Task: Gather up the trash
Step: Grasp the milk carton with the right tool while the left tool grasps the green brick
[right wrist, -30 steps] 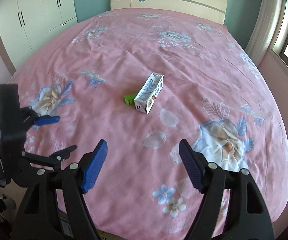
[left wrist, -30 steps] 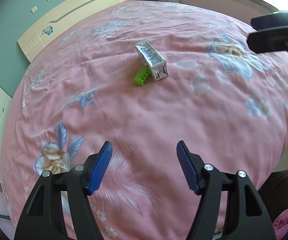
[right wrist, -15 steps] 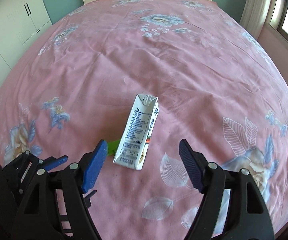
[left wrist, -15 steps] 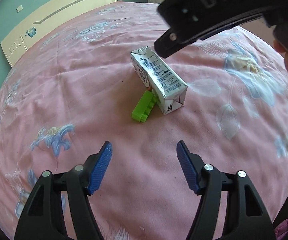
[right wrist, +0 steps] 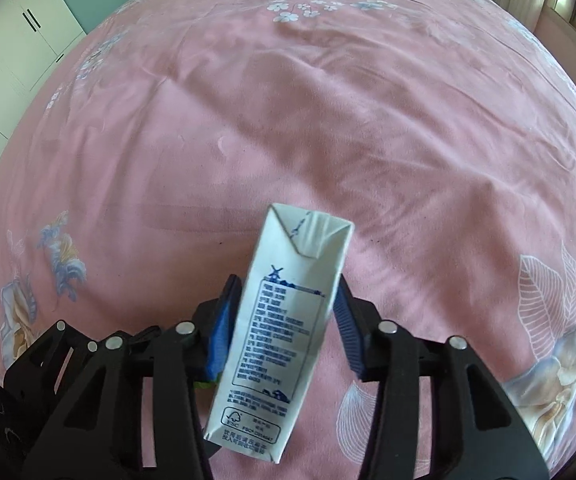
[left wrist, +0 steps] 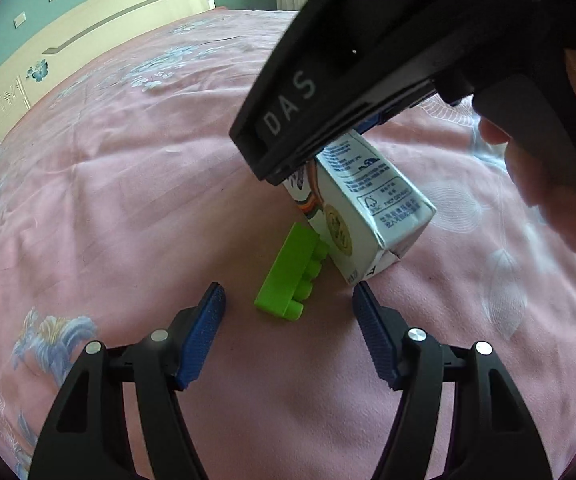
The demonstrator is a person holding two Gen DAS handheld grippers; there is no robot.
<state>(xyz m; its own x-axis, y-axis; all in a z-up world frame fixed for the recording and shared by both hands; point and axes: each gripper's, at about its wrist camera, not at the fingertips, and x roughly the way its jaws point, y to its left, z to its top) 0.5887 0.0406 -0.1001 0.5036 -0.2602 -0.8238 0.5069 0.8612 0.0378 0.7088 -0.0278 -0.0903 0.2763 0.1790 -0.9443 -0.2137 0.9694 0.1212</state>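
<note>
In the left wrist view the left gripper (left wrist: 288, 300) holds its fingers apart low in the frame before a green block (left wrist: 290, 274) beside the milk carton (left wrist: 372, 204) on the pink bed (left wrist: 128, 184), while in the right wrist view the right gripper (right wrist: 286, 312) has its 2 fingers closed against the carton's sides at lower center.

The right tool (left wrist: 368, 92) is showing white letters "DAS" on its black side. The carton (right wrist: 280, 344) is showing an FSC tree sign near its bottom end, with small blue print above it that is too small to read. The same FSC sign is showing on the carton (left wrist: 372, 204) in the left wrist view, beside a round gold mark.
</note>
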